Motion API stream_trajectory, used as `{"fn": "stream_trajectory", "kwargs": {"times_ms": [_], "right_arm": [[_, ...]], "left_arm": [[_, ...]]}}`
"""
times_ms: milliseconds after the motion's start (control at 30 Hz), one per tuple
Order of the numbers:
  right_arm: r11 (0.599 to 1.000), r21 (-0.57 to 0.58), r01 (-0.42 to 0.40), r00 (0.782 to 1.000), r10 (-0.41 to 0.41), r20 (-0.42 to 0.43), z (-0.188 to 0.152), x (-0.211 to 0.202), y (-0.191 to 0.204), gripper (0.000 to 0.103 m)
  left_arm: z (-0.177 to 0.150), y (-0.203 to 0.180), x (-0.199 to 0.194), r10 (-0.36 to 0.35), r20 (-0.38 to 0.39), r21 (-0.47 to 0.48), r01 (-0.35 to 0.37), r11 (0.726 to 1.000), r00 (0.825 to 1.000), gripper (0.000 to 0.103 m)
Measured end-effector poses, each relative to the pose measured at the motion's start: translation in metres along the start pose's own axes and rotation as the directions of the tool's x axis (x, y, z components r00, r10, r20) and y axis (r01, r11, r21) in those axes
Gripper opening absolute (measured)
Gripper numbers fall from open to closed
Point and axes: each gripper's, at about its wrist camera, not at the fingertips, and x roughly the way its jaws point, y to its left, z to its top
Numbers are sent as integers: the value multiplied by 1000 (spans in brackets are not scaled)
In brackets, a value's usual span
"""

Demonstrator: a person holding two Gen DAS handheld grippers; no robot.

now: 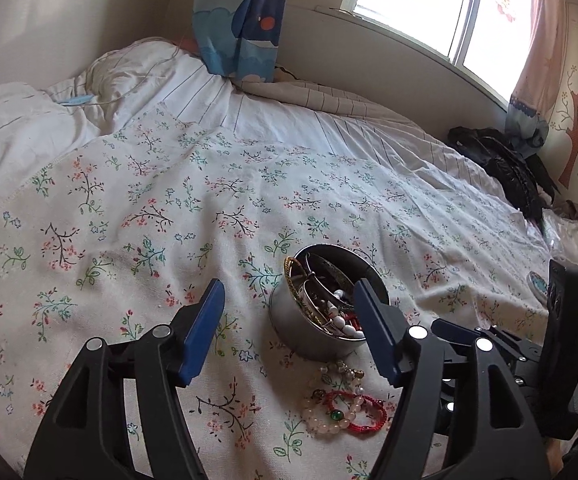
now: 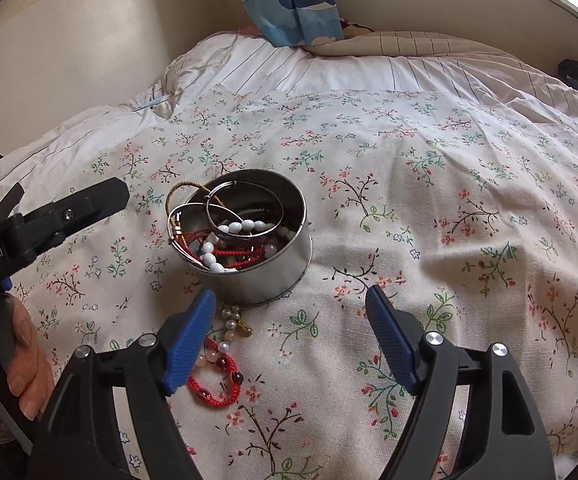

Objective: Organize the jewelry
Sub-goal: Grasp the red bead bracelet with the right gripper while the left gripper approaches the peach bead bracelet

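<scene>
On the left, my left gripper (image 1: 289, 328) hovers with its blue-padded jaws spread wide and nothing between them. No pad touches anything. Just ahead of it, toward its right jaw, stands a round shiny metal tin (image 1: 321, 312) on the floral bedspread (image 1: 129, 220), filled with silver bangles, a white bead strand and red cords. In front of the tin, nearer to me, a loose heap of pale pink bead bracelets and a red braided cord bracelet (image 1: 343, 408) lies flat on the cloth, between the left jaws' arms and below their tips. Further right, my right gripper (image 2: 289, 336) is also spread and empty; the heap (image 2: 219, 368) sits touching or just behind its left pad. I judge either gripper near enough to reach it.
</scene>
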Motion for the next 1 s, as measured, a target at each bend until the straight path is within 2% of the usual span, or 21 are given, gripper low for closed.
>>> {"fn": "stream_trajectory", "kwargs": {"times_ms": [267, 433, 500, 633, 767, 900, 1000], "right_arm": [[999, -36, 40, 998, -42, -46, -8, 5, 4, 77], [987, -118, 105, 986, -119, -119, -16, 20, 15, 81], [979, -139, 150, 973, -171, -158, -22, 25, 15, 84], [968, -115, 221, 958, -238, -161, -33, 11, 4, 87], [967, -54, 247, 955, -253, -155, -48, -8, -8, 87], [965, -26, 260, 957, -261, -126, -53, -21, -12, 87], [965, -23, 260, 956, -260, -133, -55, -21, -13, 87]], "left_arm": [[-7, -8, -7, 44, 7, 49, -44, 998, 999, 72], [-11, -7, -9, 59, -1, 58, -58, 997, 998, 76], [-12, -5, -8, 65, -11, 47, -64, 997, 998, 77], [-13, 11, -8, 81, -34, -10, -82, 997, 996, 77], [-16, 24, -9, 81, -51, -54, -83, 995, 995, 77], [-22, 15, -5, 28, -93, -17, -30, 999, 995, 77], [-34, -3, 11, -43, -198, 48, 54, 997, 979, 77]]}}
